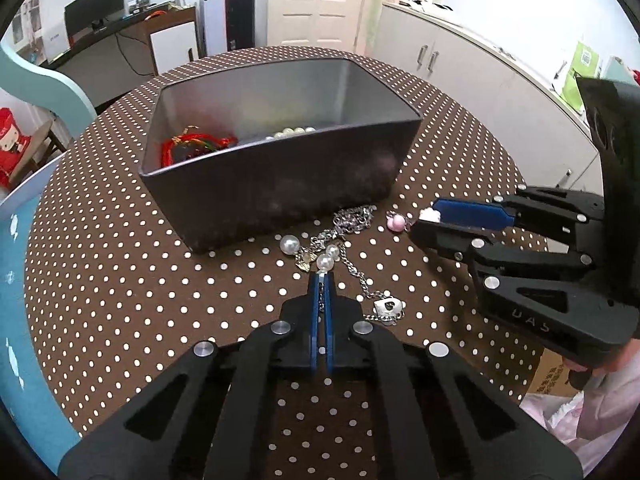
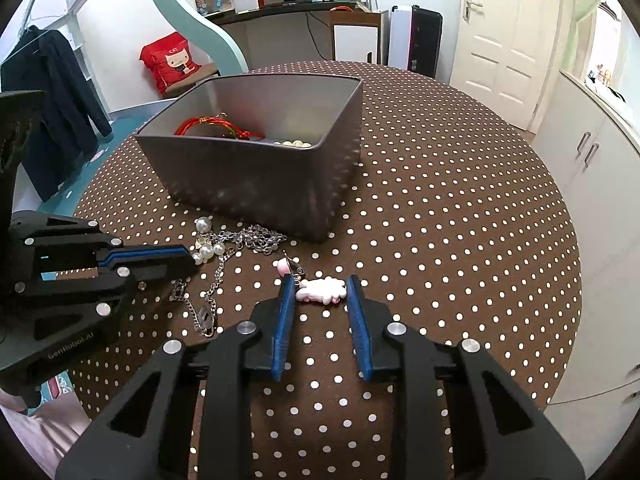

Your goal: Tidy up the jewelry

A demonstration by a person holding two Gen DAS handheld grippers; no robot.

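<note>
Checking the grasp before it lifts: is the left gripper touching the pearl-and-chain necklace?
Touching. In the left wrist view the left gripper has its blue fingers closed on the chain of the pearl-and-chain necklace.

Open right hand-held gripper (image 2: 320, 286) straddling pink hair clip (image 2: 322, 290), polka-dot table (image 2: 440, 208)

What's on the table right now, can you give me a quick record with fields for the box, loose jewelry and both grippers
box: grey bin on the polka-dot table, holding a red cord bracelet and cream beads
loose jewelry: silver chain with pearls and pink charm, on the table in front of the bin
left gripper: shut on the chain
right gripper: open, fingers on either side of the pink charm
</note>
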